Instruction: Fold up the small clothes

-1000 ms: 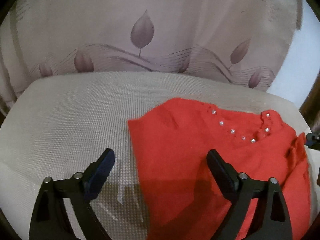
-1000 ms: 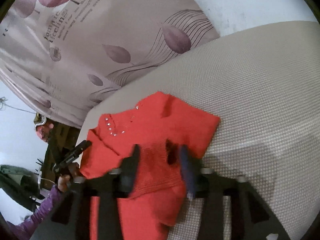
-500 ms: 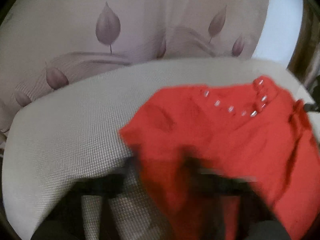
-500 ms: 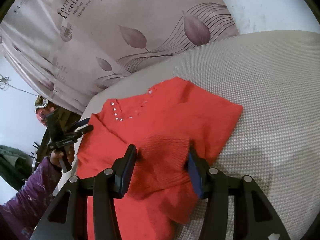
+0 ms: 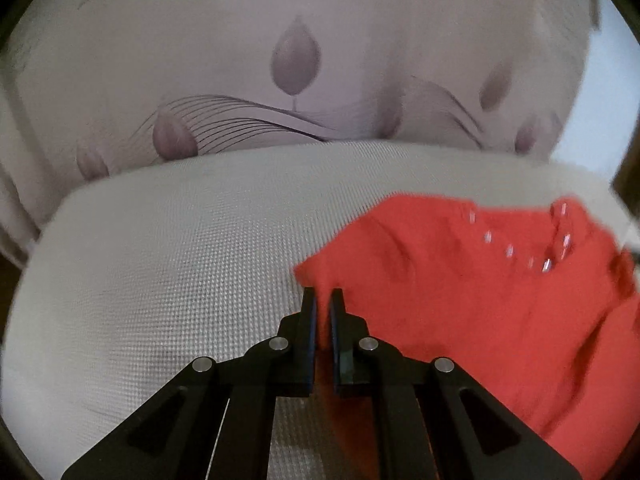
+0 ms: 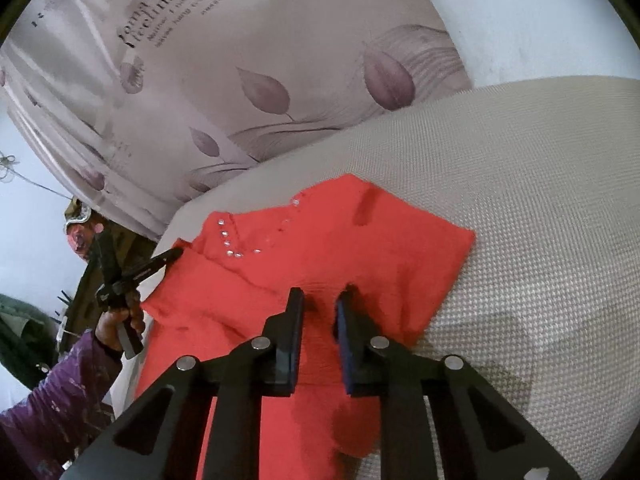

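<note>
Left wrist view: the left gripper (image 5: 323,300) is seen closed, its two black fingers (image 5: 308,320) drawn almost together with a thin fold of the red knitted top (image 5: 472,300) pinched between the pads at the garment's near left edge. The top is spread to the right of and beyond this gripper on a beige woven cushion (image 5: 168,260), whose bare surface fills the area to the gripper's left. A row of small shiny studs (image 5: 510,250) is seen along the neckline, far right of the fingertips. Behind the cushion a pale curtain (image 5: 296,60) printed with mauve leaves is hung across the whole background. The picture is slightly blurred.

In the right wrist view, the right gripper (image 6: 320,300) has just been closing; its jaws are narrowed on a bunched ridge of the same red top, and the fabric is pressed between the pads. More red cloth lies below and ahead of the fingers, the far right corner of it resting on the cushion. At the far left, the other gripper is seen nipping the top's edge, held by a hand (image 6: 116,324) in a purple sleeve (image 6: 52,400). The leaf-printed curtain, with some lettering, and a white wall (image 6: 540,12) stand beyond.
</note>
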A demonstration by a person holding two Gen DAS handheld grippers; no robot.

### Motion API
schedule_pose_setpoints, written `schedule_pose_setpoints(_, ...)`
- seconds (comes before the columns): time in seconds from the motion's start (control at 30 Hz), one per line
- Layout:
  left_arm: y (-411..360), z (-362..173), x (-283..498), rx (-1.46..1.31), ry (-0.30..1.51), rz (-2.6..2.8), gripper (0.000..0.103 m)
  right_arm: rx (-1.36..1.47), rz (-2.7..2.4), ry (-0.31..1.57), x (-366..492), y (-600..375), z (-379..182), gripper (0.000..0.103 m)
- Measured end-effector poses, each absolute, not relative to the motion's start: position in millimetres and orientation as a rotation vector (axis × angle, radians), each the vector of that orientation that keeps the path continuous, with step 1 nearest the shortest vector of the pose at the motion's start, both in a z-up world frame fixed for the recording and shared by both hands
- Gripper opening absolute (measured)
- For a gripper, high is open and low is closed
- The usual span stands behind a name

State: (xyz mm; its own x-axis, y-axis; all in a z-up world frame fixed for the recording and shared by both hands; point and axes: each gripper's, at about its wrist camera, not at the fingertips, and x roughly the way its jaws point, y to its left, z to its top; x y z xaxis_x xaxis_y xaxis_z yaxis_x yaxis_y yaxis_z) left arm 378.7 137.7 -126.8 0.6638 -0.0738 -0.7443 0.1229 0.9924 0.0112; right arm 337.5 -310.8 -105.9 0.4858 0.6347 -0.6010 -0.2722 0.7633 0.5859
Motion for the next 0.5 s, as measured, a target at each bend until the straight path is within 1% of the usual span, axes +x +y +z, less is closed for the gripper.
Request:
schedule_pose_setpoints(0.03,136.6,-128.1,376.9,0.052,0.839,-0.115,0.006,0.482,0.586,0.910,338.1,-314.3,-108.4,0.017)
schedule_pose_setpoints(0.13,141.2,-128.0,374.6,0.006,0.830,-0.121,0.006,0.560,0.587,0.899,338.9,-323.6,-109.4,0.030)
schedule_pose_setpoints(0.17,141.7,-127.9,373.7,0.003,0.827,-0.122,0.007,0.564,0.583,0.891,339.1,-324.8,-107.8,0.046)
schedule_pose_setpoints(0.2,141.8,-127.8,373.0,0.001,0.824,-0.123,0.007,0.565,0.590,0.887,339.6,-324.2,-106.1,0.063)
schedule_pose_setpoints(0.27,141.6,-128.8,372.0,0.002,0.822,-0.124,0.007,0.553,0.599,0.881,341.6,-320.1,-100.5,0.074)
schedule_pose_setpoints(0.33,143.4,-131.0,373.0,0.003,0.820,-0.123,0.007,0.514,0.605,0.894,346.3,-311.2,-97.7,0.074)
schedule_pose_setpoints(0.37,144.7,-131.9,374.8,0.003,0.821,-0.120,0.007,0.489,0.606,0.909,348.6,-306.1,-98.2,0.072)
schedule_pose_setpoints(0.4,145.5,-132.5,375.0,0.001,0.822,-0.118,0.007,0.456,0.602,0.928,350.6,-299.6,-99.7,0.055)
schedule_pose_setpoints(0.43,146.0,-132.3,375.1,-0.001,0.820,-0.112,0.007,0.425,0.602,0.955,352.6,-292.1,-102.1,0.034)
schedule_pose_setpoints(0.47,147.5,-132.0,374.1,-0.008,0.814,-0.101,0.007,0.410,0.603,0.976,354.0,-287.4,-104.0,0.011)
schedule_pose_setpoints(0.5,148.0,-130.5,372.6,-0.019,0.806,-0.095,0.007,0.396,0.588,0.968,353.3,-284.8,-102.5,0.010)
